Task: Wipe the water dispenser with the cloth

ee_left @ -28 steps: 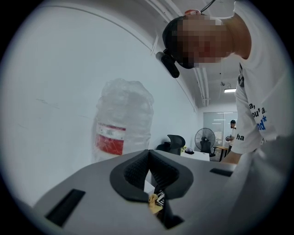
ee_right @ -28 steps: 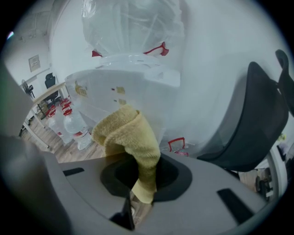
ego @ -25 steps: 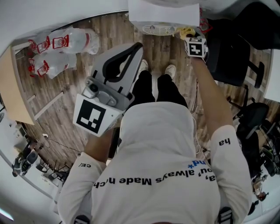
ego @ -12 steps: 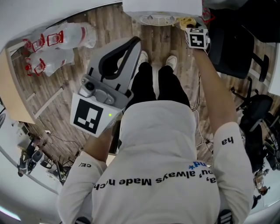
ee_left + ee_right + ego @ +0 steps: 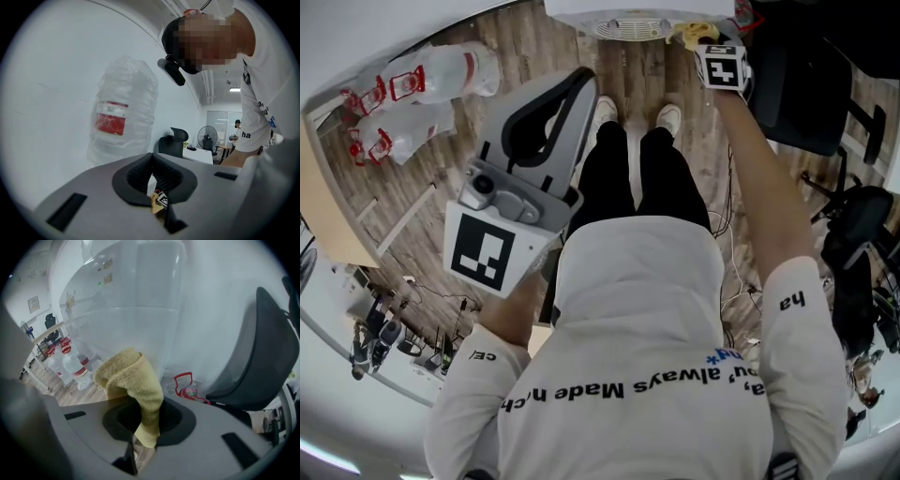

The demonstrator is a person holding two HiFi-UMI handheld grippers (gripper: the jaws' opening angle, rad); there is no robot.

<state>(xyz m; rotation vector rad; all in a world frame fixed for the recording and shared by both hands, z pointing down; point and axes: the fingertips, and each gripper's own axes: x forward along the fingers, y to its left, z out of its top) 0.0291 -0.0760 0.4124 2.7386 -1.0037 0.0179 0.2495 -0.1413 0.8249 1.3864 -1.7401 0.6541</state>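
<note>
The white water dispenser (image 5: 628, 17) stands at the top edge of the head view, its drip grille just ahead of the person's shoes. In the right gripper view its pale front (image 5: 140, 296) fills the frame close up. My right gripper (image 5: 147, 411) is shut on a folded yellow cloth (image 5: 131, 378), which is bunched up against the dispenser's lower front. From the head, the cloth (image 5: 692, 36) shows beside the right gripper's marker cube (image 5: 722, 67). My left gripper (image 5: 584, 82) is held up at the left, away from the dispenser, jaws shut with nothing between them.
Large plastic-wrapped water bottles (image 5: 422, 80) lie on the wood floor at the left; one (image 5: 124, 117) looms in the left gripper view. A black office chair (image 5: 806, 84) stands close at the right. A small red-handled bottle (image 5: 190, 391) sits by the dispenser's base.
My right gripper and the cloth have moved forward and up along the dispenser's front. The left gripper has drifted a little left and stays shut.
</note>
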